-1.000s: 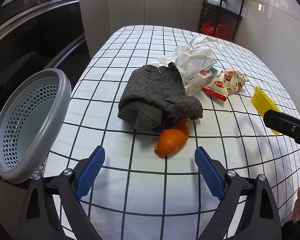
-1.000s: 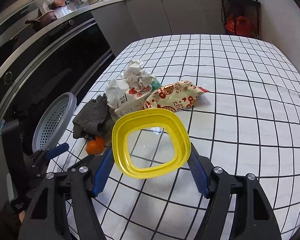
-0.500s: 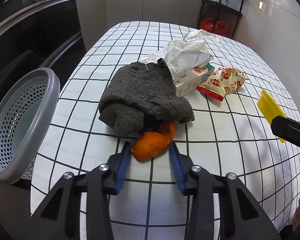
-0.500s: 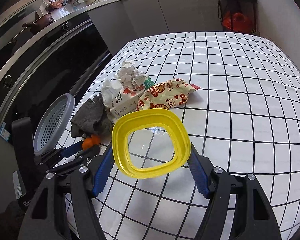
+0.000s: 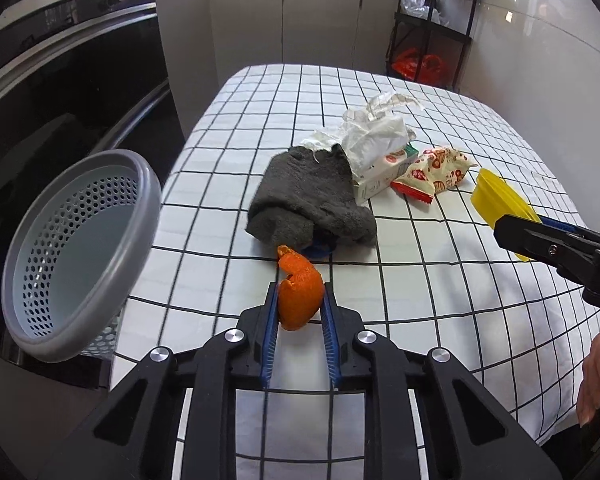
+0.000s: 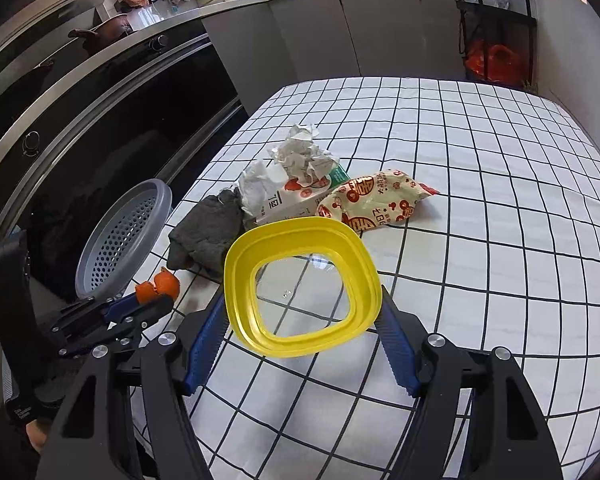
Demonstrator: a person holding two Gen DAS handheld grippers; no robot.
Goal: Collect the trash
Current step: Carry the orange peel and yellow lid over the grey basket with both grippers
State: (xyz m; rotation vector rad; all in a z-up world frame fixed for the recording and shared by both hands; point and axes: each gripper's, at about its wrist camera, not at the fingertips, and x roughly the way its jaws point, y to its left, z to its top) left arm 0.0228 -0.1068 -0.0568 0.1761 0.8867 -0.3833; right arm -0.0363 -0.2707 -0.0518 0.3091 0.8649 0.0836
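My left gripper (image 5: 299, 304) is shut on an orange peel (image 5: 300, 296) and holds it just above the checked tablecloth, in front of a grey cloth (image 5: 308, 200). The peel also shows in the right wrist view (image 6: 158, 286), near the left gripper (image 6: 156, 300). My right gripper (image 6: 302, 312) is shut on a yellow-rimmed clear container lid (image 6: 300, 276), held above the table. A crumpled paper (image 5: 376, 136), a milk carton (image 5: 384, 172) and a red-and-cream snack bag (image 5: 432, 172) lie behind the cloth.
A grey perforated basket (image 5: 76, 252) hangs tilted off the table's left edge; it also shows in the right wrist view (image 6: 124, 240). A dark oven front runs along the left. A black shelf rack (image 5: 432, 28) stands behind the table. A blue item (image 5: 320, 246) peeks from under the cloth.
My left gripper moved in, closed on the orange peel and pulled it back from the grey cloth, lifting it slightly. The right gripper kept hold of the yellow lid, nearly still.
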